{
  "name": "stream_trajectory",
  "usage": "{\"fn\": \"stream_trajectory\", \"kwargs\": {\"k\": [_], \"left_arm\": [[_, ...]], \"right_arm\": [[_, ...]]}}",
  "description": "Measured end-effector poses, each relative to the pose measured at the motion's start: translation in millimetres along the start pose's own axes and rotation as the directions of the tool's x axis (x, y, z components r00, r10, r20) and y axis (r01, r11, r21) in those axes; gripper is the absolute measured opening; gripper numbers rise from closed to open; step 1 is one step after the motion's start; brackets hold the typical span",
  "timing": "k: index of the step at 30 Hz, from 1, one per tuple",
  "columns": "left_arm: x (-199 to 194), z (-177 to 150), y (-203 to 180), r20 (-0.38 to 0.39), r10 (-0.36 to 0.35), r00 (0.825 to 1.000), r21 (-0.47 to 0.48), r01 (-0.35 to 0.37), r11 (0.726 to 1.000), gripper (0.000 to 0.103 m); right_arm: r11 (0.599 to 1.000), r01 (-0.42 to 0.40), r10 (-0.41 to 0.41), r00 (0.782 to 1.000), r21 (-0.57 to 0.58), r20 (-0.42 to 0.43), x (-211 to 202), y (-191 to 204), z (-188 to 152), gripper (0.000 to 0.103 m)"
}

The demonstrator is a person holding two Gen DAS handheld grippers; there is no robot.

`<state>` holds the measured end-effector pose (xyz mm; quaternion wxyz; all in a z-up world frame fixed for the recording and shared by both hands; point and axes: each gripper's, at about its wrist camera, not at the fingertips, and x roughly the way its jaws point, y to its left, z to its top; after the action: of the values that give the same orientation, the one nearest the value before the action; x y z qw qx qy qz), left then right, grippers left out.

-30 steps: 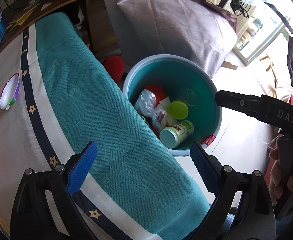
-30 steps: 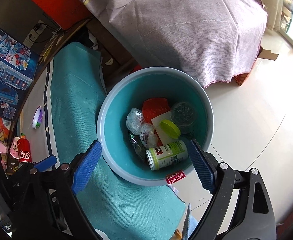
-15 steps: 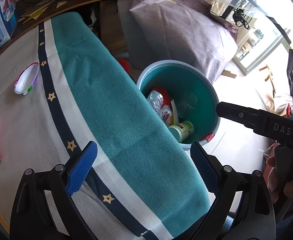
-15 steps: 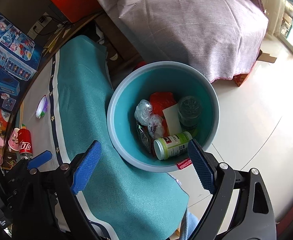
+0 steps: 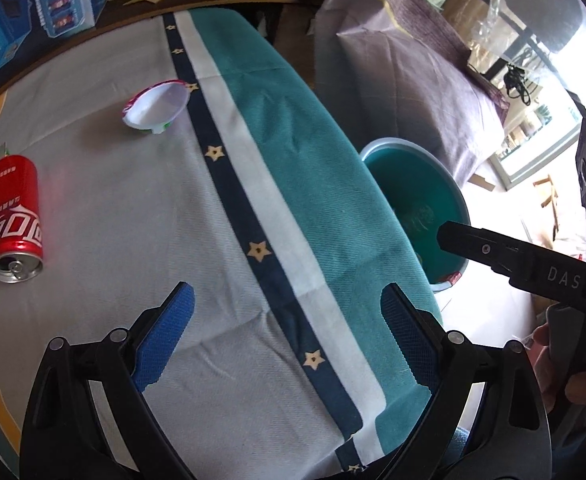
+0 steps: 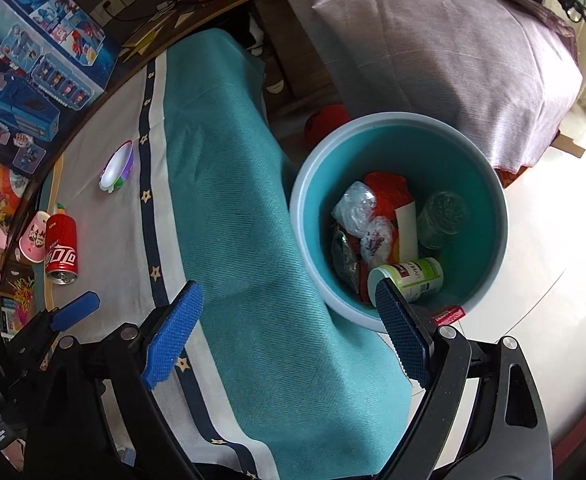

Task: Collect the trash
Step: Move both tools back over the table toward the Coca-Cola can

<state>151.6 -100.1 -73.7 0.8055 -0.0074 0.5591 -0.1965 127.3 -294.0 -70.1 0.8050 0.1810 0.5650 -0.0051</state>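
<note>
A red soda can [image 5: 13, 220] lies on its side on the tablecloth at the left; it also shows in the right wrist view [image 6: 61, 248]. A white cup lid [image 5: 157, 108] lies farther back, seen too in the right wrist view [image 6: 116, 166]. A teal bin [image 6: 305, 224] stands on the floor beside the table and holds a green-labelled jar [image 6: 413, 280], plastic wrappers and a red packet. My left gripper [image 5: 287, 332] is open and empty over the cloth. My right gripper [image 6: 289, 332] is open and empty above the table edge, near the bin.
The table [image 5: 113, 200] wears a grey, navy-starred and teal cloth. Blue toy boxes [image 6: 41, 68] stand at its back edge. A pink cup [image 6: 33, 236] sits by the can. A purple-covered bed [image 6: 433, 52] is beyond the bin. The floor [image 6: 553, 260] is pale tile.
My left gripper has swung left from the bin toward the tabletop, bringing the can and lid into fuller view. My right gripper has shifted slightly left. Both stay open.
</note>
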Motion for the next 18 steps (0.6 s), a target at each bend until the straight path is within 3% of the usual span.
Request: {"fn": "stream_trajectory", "kwargs": {"k": [9,18], "left_arm": [[-20,-13,68,0.026,0.014,1.000,-0.137,-0.010,0.991,0.094],[-48,-29,125,0.067,0.052,0.996,-0.188,-0.039,0.981,0.094]], "right_arm": [[0.994,-0.005,-0.001,0.999,-0.105,-0.053,18,60,3,0.084],[0.974,-0.020,-0.005,0.994,-0.227,-0.107,36,129,4,0.084]]}}
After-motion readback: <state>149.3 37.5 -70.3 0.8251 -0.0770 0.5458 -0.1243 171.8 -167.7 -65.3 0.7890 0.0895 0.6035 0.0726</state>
